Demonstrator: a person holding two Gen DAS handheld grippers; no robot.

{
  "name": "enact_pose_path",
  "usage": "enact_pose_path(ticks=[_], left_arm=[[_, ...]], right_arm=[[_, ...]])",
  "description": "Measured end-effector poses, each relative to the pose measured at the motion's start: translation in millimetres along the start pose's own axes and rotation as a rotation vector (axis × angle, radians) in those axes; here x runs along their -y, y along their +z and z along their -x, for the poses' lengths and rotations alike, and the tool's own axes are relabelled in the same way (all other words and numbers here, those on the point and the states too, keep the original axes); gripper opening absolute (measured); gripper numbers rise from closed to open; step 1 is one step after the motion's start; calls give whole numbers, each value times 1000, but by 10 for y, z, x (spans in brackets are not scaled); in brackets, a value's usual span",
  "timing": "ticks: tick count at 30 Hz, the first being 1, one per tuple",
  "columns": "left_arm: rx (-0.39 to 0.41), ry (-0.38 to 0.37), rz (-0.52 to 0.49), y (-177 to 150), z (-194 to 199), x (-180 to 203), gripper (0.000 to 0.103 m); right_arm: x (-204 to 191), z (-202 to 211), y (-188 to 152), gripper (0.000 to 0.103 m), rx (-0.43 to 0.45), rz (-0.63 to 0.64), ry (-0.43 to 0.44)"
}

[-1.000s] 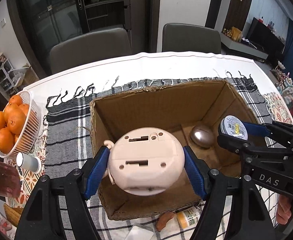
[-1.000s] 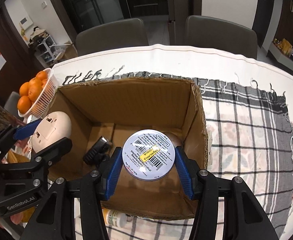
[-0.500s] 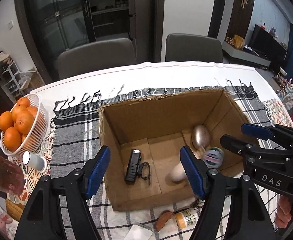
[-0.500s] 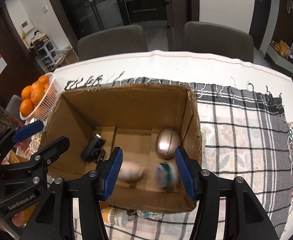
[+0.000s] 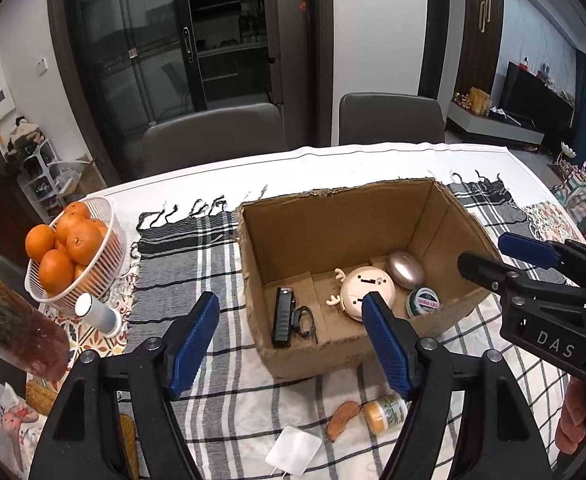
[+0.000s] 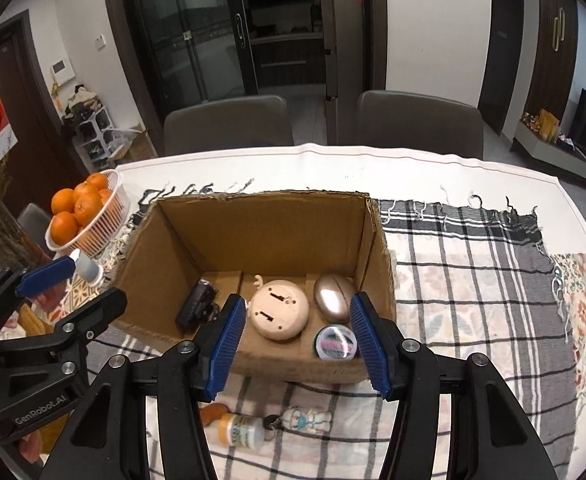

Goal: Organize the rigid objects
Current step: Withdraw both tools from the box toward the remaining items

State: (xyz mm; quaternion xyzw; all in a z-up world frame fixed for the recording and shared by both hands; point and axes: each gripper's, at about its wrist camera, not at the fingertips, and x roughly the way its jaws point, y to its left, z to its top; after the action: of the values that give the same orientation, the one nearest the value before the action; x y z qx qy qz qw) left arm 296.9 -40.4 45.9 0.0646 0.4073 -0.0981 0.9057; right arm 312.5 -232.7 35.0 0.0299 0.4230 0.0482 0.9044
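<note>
Above the near rim of the cardboard box (image 5: 373,216), the left claw (image 5: 289,344) gapes wide and empty, its jaws just having spread further; the right claw (image 6: 297,338) hangs narrower, also empty. Inside the box lie a round cream gadget (image 6: 279,314), a green tin (image 6: 336,343), a metallic oval (image 6: 332,294) and a black clip light (image 5: 284,316). Nearer on the checked surface (image 6: 473,280) lie a small bottle (image 6: 241,430) and a figurine keychain (image 6: 307,420); a basket of oranges (image 5: 73,248) stands left.

Brown cardboard box (image 5: 335,220), black-and-white plaid cloth (image 6: 473,272), oranges (image 5: 67,246) in white basket (image 5: 109,216), cream round gadget (image 6: 279,314), blue-padded jaws.
</note>
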Motion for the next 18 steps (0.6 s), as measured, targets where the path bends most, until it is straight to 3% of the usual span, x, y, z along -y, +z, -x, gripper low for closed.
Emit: enact_pose_path(ticks=[10,18], left_arm=[[97,45,-21,-286,319,-42,85],[121,61,-8,-588,412,-147,86]], right_arm=[[-165,281,-256,57,94,-13,-28],[-327,370,-538,61,136,10,-47]])
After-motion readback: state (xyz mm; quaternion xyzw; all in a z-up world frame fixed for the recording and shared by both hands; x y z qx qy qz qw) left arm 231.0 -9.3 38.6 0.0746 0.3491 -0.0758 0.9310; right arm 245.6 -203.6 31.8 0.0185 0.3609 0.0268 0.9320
